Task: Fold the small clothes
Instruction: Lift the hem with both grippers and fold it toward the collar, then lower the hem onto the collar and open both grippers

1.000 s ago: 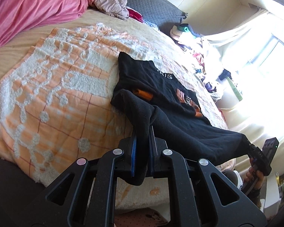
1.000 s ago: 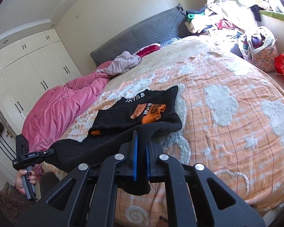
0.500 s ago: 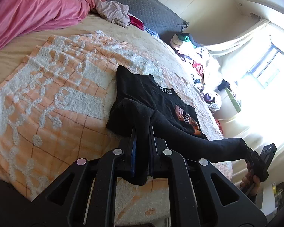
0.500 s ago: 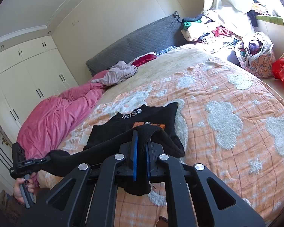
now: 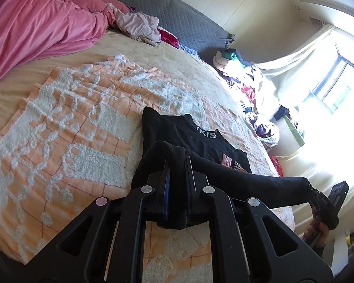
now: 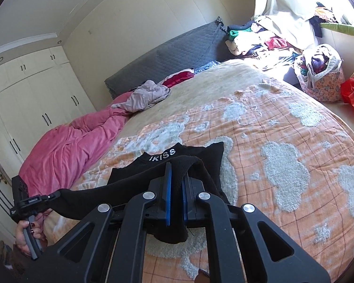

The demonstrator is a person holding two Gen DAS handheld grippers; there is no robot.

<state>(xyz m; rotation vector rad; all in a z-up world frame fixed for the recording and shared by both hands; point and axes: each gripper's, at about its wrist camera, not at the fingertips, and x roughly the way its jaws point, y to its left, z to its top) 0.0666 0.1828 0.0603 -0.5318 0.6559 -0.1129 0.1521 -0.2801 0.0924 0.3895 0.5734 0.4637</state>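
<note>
A: What's the surface?

B: A bed, beige cover, with an orange checked blanket on top, fluffy white tufted patches. Grey quilted headboard at upper centre of the right view, cream wardrobe doors at left, bright window at right in the left view.

A: Clutter?

B: Crumpled pink duvet upper left, a pile of clothes upper right, red bag at far right.

A: The garment?

B: Black shirt, soft knit, white lettering at the collar, lying mid-bed on the blanket, its near hem lifted.

A: Jaws?

B: Left gripper clamped on one hem corner, right gripper clamped on the other, fabric stretched taut between them.
</note>
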